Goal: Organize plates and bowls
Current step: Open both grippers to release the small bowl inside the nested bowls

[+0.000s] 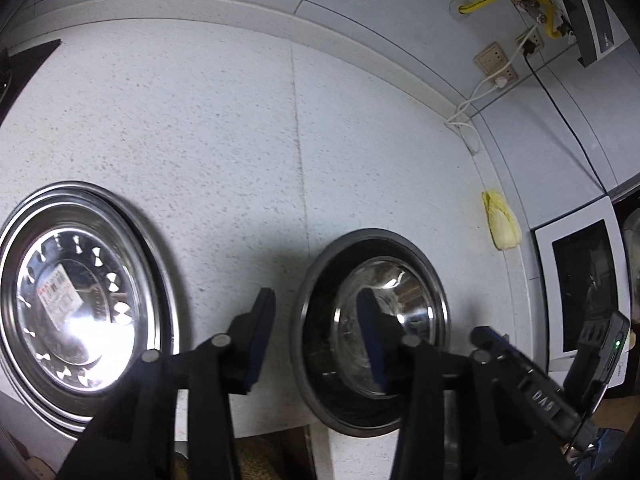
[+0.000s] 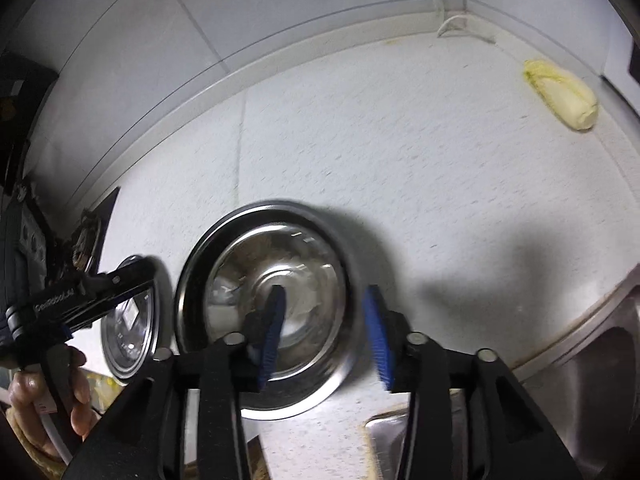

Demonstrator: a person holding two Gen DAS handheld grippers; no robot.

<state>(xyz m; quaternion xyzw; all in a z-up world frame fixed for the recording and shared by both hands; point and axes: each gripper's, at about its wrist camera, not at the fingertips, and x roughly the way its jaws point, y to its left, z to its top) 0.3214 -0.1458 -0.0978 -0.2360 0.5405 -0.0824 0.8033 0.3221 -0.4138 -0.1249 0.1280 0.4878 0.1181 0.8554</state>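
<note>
Left wrist view: we see the left claw (image 1: 316, 334) with its blue pads apart and nothing pressed between them, so it is released. Its left finger stands over the bare speckled desk (image 1: 224, 128), and its right finger stands in front of the steel bowl (image 1: 372, 332). We cannot tell if this finger touches the bowl. The bowl sits upright on the desk near the front edge. To its left, apart from it, lies a stack of steel plates (image 1: 80, 304) with a paper label on the top plate. At the lower right a part of the right claw comes into this view. A pale yellow cabbage (image 1: 502, 220) lies near the right end of the desk, just before a white microwave oven (image 1: 580, 288). On the tiled wall behind there are sockets (image 1: 496, 66) with a white cable.

In the right wrist view the right claw (image 2: 326, 336) is also released. The right rim of the bowl (image 2: 272, 308) lies between its blue pads, but the pads do not press on it. The plates (image 2: 128, 328) show to the left of the bowl, partly hidden by the left claw, which a hand (image 2: 48, 404) holds. The cabbage (image 2: 564, 94) lies far back on the right, and a steel sink (image 2: 592, 368) borders the desk (image 2: 400, 140) at the lower right.
</note>
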